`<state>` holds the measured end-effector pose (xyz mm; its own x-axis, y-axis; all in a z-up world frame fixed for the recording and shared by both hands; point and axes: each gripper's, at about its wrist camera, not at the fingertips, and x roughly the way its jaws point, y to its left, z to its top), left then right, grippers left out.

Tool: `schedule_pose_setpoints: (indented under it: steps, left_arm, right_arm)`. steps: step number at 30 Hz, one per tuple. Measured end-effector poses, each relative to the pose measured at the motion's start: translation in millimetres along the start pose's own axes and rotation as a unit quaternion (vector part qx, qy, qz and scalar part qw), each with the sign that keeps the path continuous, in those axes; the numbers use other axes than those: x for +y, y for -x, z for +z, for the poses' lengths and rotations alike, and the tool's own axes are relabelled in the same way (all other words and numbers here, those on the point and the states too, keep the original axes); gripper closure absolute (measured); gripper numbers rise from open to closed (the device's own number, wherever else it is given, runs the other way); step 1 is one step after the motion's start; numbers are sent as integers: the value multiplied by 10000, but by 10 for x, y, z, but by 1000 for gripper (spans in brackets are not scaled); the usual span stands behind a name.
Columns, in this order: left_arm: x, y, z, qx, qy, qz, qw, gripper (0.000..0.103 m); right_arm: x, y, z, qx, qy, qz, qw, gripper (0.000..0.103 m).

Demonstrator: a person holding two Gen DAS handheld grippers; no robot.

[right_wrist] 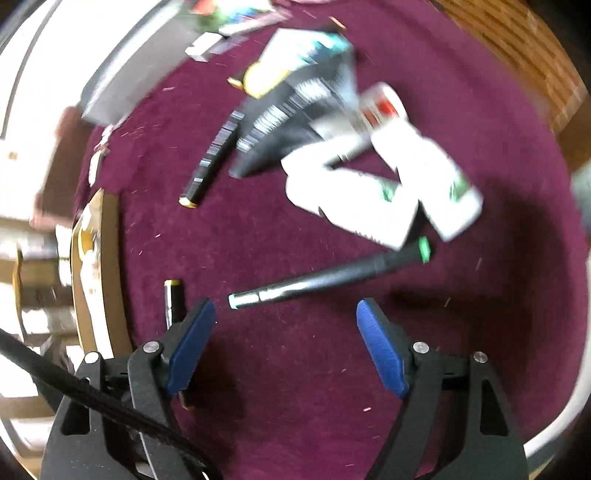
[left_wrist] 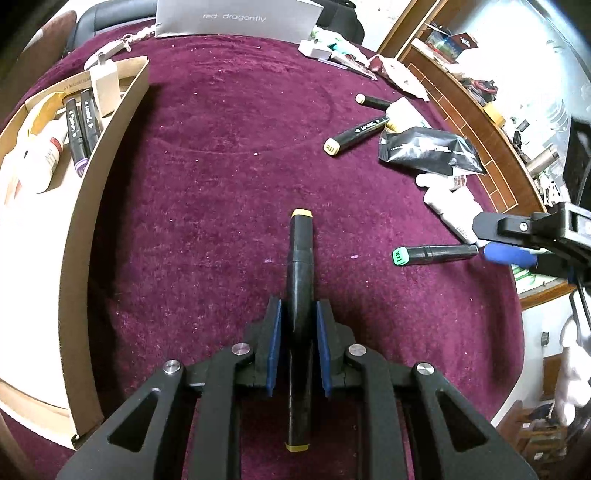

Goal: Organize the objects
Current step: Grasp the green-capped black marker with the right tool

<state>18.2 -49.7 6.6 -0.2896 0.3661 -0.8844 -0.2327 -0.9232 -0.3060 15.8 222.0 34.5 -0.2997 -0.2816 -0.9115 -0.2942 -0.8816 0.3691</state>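
My left gripper point(left_wrist: 299, 306) is shut on a black marker with yellow ends point(left_wrist: 301, 280), held lengthwise over the maroon cloth point(left_wrist: 221, 166). A cardboard box point(left_wrist: 107, 177) to its left holds two black markers point(left_wrist: 79, 133) and a white bottle point(left_wrist: 42, 162). A green-capped marker point(left_wrist: 432, 255) lies to the right; it also shows in the right wrist view point(right_wrist: 325, 275). My right gripper point(right_wrist: 286, 315) is open and empty just short of that marker; it also shows in the left wrist view point(left_wrist: 502, 240). Two more markers point(left_wrist: 356, 136) lie at the far right.
A black pouch point(left_wrist: 428, 149) and white bottles point(right_wrist: 424, 173) lie on the cloth's right side. A grey box lettered "red dragonfly" point(left_wrist: 236, 18) stands at the far edge. The table's wooden rim point(left_wrist: 476, 125) curves along the right. The right wrist view is motion-blurred.
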Motion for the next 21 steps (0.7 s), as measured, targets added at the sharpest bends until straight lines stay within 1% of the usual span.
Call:
schedule_pose_setpoints:
  steps: [2,4,5,6,7,9,12,15,18,20,21]
  left_arm:
    - [-5,7,-4,-11,-16,17,10000,88]
    - [-6,12,-16,-39,-28,24,10000,88]
    - [-7,16,-18,-44,-23,34,10000,88]
    - [-8,18,-17,-43,-12,40,10000,88]
    - [-8,19,-16,-44,9,52,10000,88]
    - [-12,18,-14,-44,42,79,9999,88]
    - [2,23,-19,-61,116,71,9999,88]
    - [12,29,-18,-84,214,85,9997,88]
    - [-6,31,-15,-89,238,173,9995,88]
    - [-26,32,-13,-95,226,253,9994,88]
    - [-51,32,-15,-106,183,342,9992,88]
  right_arm:
    - [176,-26,76,-78,493,-346,9982,23]
    - [280,-93,172,-129,895,-437,9949,23]
    - [288,-108,158,-108,1054,-478,9932,23]
    - [306,-134,139,-48,1211,-504,9914,23]
    - [339,-231,139,104,1405,-489,9888,23]
    - [362,-350,126,311,1577,-485,9858,23]
    - [320,-440,48,636,1825,-546,9796,24]
    - [208,-467,-96,978,1810,-403,9778,23]
    - [268,-484,-304,964,2324,-712,9652,23]
    - [307,-500,-387,921,2540,-934,9583,24]
    - [327,-511,-423,858,2638,-1097,9545,26]
